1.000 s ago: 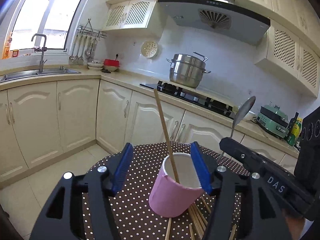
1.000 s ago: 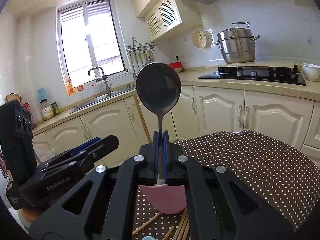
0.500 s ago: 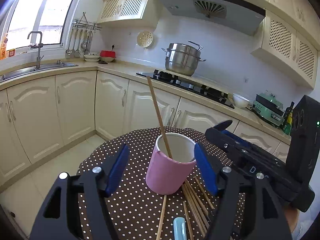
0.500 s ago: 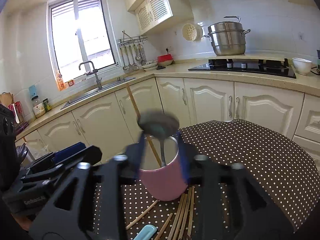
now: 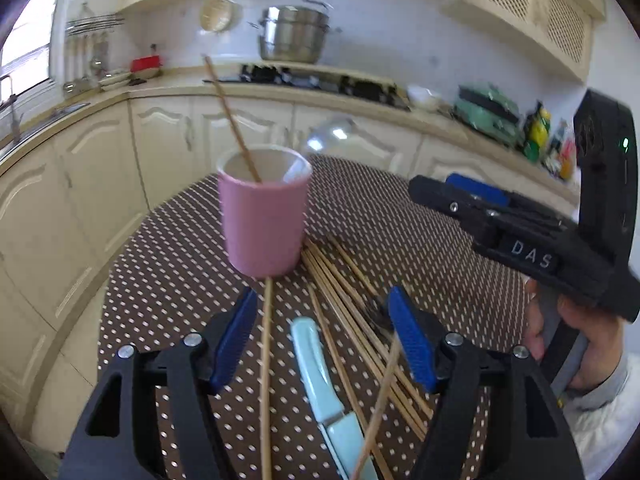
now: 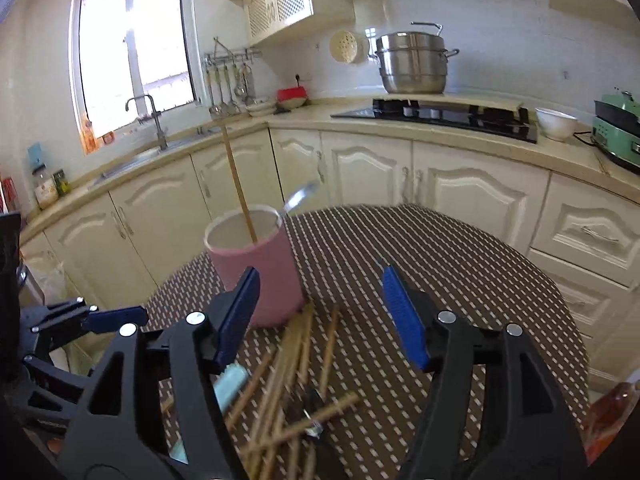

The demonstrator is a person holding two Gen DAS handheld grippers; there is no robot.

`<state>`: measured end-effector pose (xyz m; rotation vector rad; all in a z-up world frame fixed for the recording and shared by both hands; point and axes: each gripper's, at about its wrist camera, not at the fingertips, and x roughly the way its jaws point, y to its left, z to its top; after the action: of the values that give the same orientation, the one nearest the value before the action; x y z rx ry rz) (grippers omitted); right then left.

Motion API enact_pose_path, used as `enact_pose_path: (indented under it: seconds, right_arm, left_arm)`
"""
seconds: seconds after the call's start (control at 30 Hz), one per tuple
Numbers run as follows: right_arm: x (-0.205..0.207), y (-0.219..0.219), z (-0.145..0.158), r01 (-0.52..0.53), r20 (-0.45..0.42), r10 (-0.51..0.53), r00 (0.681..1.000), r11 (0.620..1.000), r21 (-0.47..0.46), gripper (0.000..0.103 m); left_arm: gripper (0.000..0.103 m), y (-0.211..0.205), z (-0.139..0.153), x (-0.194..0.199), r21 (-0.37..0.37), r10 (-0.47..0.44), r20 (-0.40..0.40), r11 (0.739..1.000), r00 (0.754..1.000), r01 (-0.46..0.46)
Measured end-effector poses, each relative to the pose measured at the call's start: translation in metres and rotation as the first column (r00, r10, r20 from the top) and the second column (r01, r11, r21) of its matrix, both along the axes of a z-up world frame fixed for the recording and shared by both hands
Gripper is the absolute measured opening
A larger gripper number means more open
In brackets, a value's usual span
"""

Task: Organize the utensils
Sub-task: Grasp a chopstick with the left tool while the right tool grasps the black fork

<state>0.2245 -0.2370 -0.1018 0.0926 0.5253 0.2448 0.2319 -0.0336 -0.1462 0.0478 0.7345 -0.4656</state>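
Pink cup [image 5: 264, 224] upright on dotted worktop [image 5: 400, 216], already holding one chopstick [image 5: 230, 110] and spoon [image 5: 316, 148], leaning on rim. Loose chopsticks [image 5: 348, 304] lie beside it. Left claw [image 5: 322, 340] spread, empty; right claw [image 6: 320, 316] opening, nothing between, free for next pick

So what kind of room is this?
A home kitchen, most likely: a steel pot on a gas hob, a sink tap under the window, and cream cabinets.
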Motion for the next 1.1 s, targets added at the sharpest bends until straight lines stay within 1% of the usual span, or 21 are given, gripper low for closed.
enact_pose_path:
  seconds: [0.07, 0.17, 0.23, 0.27, 0.33, 0.4, 0.47, 0.53, 0.57, 0.67, 0.77, 0.83, 0.87, 0.93, 0.97, 1.07, 1.1]
  right_arm:
    - [-0.012, -0.008, -0.008, 0.014, -0.034, -0.014, 0.999, 0.999, -0.029, 0.064]
    - [-0.028, -0.017, -0.018, 0.023, -0.071, -0.027, 0.997, 0.998, -0.057, 0.064]
    - [-0.036, -0.022, -0.026, 0.024, -0.104, -0.033, 0.994, 0.996, -0.081, 0.064]
    - [-0.04, -0.023, -0.029, 0.022, -0.112, -0.032, 0.993, 0.996, -0.083, 0.064]
    - [-0.046, -0.027, -0.036, 0.012, -0.141, -0.025, 0.99, 0.996, -0.09, 0.064]
    - [-0.05, -0.028, -0.042, 0.001, -0.163, -0.017, 0.986, 0.995, -0.096, 0.064]
    - [-0.052, -0.028, -0.046, -0.017, -0.189, -0.003, 0.982, 0.995, -0.103, 0.064]
    - [-0.052, -0.026, -0.05, -0.038, -0.212, 0.011, 0.977, 0.992, -0.123, 0.064]
    - [-0.052, -0.025, -0.051, -0.05, -0.223, 0.019, 0.975, 0.99, -0.135, 0.064]
    - [-0.047, -0.017, -0.058, -0.1, -0.267, 0.055, 0.962, 0.982, -0.158, 0.064]
    - [-0.041, -0.009, -0.066, -0.146, -0.308, 0.087, 0.947, 0.973, -0.176, 0.064]
    - [-0.039, -0.004, -0.072, -0.172, -0.333, 0.104, 0.937, 0.968, -0.182, 0.063]
    - [-0.036, -0.002, -0.074, -0.185, -0.347, 0.113, 0.931, 0.965, -0.184, 0.054]
    - [-0.03, 0.003, -0.079, -0.207, -0.377, 0.12, 0.918, 0.958, -0.2, 0.043]
    - [-0.028, 0.005, -0.081, -0.216, -0.389, 0.118, 0.914, 0.952, -0.218, 0.041]
    - [-0.022, 0.008, -0.082, -0.236, -0.409, 0.128, 0.904, 0.946, -0.224, 0.036]
    - [-0.02, 0.01, -0.082, -0.245, -0.417, 0.133, 0.899, 0.942, -0.228, 0.036]
  left_arm:
    - [0.067, -0.012, -0.009, -0.004, 0.035, -0.042, -0.026, 0.998, 0.999, 0.043]
    - [0.067, -0.028, -0.021, -0.007, 0.067, -0.096, -0.069, 0.993, 0.993, 0.1]
    - [0.06, -0.036, -0.029, -0.007, 0.074, -0.123, -0.106, 0.989, 0.987, 0.131]
    - [0.052, -0.041, -0.034, -0.006, 0.073, -0.141, -0.135, 0.986, 0.981, 0.151]
    - [0.042, -0.048, -0.044, -0.003, 0.076, -0.152, -0.186, 0.983, 0.971, 0.168]
    - [0.037, -0.054, -0.052, 0.0, 0.079, -0.159, -0.216, 0.981, 0.963, 0.179]
    - [0.03, -0.059, -0.06, 0.002, 0.084, -0.161, -0.24, 0.979, 0.957, 0.186]
    - [0.021, -0.063, -0.067, 0.005, 0.086, -0.16, -0.264, 0.978, 0.951, 0.188]
    - [0.019, -0.066, -0.07, 0.007, 0.089, -0.157, -0.276, 0.978, 0.948, 0.188]
    - [0.01, -0.07, -0.074, 0.011, 0.087, -0.147, -0.287, 0.98, 0.947, 0.178]
    - [0.006, -0.067, -0.074, 0.015, 0.066, -0.13, -0.29, 0.986, 0.948, 0.155]
    - [0.006, -0.064, -0.072, 0.015, 0.049, -0.117, -0.282, 0.989, 0.952, 0.136]
    - [0.006, -0.061, -0.069, 0.014, 0.04, -0.112, -0.277, 0.991, 0.954, 0.127]
    - [0.006, -0.055, -0.062, 0.012, 0.032, -0.093, -0.262, 0.994, 0.96, 0.105]
    - [0.006, -0.052, -0.06, 0.013, 0.027, -0.085, -0.257, 0.995, 0.963, 0.095]
    - [0.006, -0.042, -0.052, 0.013, -0.002, -0.062, -0.246, 0.998, 0.967, 0.063]
    - [0.006, -0.041, -0.05, 0.014, -0.005, -0.055, -0.243, 0.998, 0.968, 0.055]
